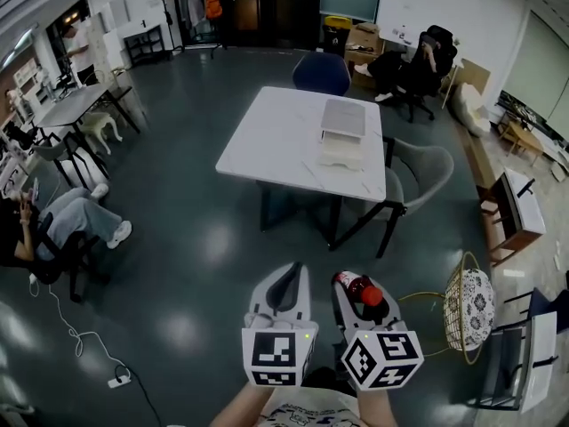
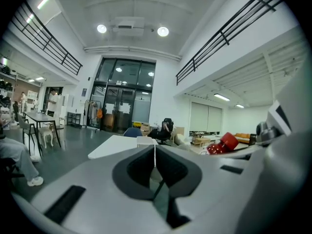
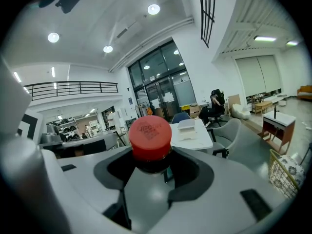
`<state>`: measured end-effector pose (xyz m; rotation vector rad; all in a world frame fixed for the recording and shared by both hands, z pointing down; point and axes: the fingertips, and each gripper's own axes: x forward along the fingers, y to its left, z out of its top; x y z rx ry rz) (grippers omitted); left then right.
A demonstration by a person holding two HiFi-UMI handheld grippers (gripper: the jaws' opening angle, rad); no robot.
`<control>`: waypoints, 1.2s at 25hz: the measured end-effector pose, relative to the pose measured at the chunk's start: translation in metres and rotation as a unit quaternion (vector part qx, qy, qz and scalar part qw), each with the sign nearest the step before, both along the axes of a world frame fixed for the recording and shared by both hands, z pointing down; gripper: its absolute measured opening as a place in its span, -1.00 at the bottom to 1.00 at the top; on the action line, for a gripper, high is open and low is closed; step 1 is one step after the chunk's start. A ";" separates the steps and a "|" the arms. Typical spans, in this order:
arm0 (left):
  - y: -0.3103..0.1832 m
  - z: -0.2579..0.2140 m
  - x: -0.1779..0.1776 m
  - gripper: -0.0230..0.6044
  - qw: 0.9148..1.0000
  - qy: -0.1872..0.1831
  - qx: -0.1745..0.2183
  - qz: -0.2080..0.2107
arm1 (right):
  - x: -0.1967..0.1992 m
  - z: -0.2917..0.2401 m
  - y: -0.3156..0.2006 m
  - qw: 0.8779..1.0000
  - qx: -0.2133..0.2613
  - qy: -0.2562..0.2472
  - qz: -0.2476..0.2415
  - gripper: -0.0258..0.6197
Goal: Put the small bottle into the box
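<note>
In the head view the small bottle [image 1: 360, 290], dark with a red cap, is clamped in my right gripper [image 1: 352, 285] low in the picture, above the floor. Its red cap [image 3: 149, 136] fills the centre of the right gripper view, standing up between the jaws. My left gripper [image 1: 286, 271] is beside it on the left, jaws together and empty; its closed jaws [image 2: 155, 156] meet in a thin line. The white box [image 1: 342, 133] sits on the white table [image 1: 267, 145] some way ahead. The box [image 3: 187, 126] also shows beyond the cap.
A blue chair [image 1: 322, 72] stands behind the table and a grey chair [image 1: 420, 169] at its right. A wire basket [image 1: 468, 305] is on the floor to my right. A person [image 1: 62, 221] sits at the left, another [image 1: 418, 60] at the back. A power strip [image 1: 118, 381] lies on the floor.
</note>
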<state>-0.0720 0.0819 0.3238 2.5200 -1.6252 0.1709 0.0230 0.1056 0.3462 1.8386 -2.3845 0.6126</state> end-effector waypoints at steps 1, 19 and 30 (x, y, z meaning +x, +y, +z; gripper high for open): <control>-0.005 0.002 0.000 -0.86 1.000 0.003 -0.001 0.000 | 0.001 0.002 -0.004 1.000 -0.001 0.001 0.002 -0.22; -0.084 0.018 0.019 -0.86 1.000 0.005 -0.017 0.004 | 0.017 0.018 -0.083 1.000 -0.021 0.002 0.001 -0.22; -0.168 0.004 0.046 -0.86 1.000 0.003 -0.012 -0.026 | 0.047 0.001 -0.174 1.000 -0.013 0.004 -0.028 -0.22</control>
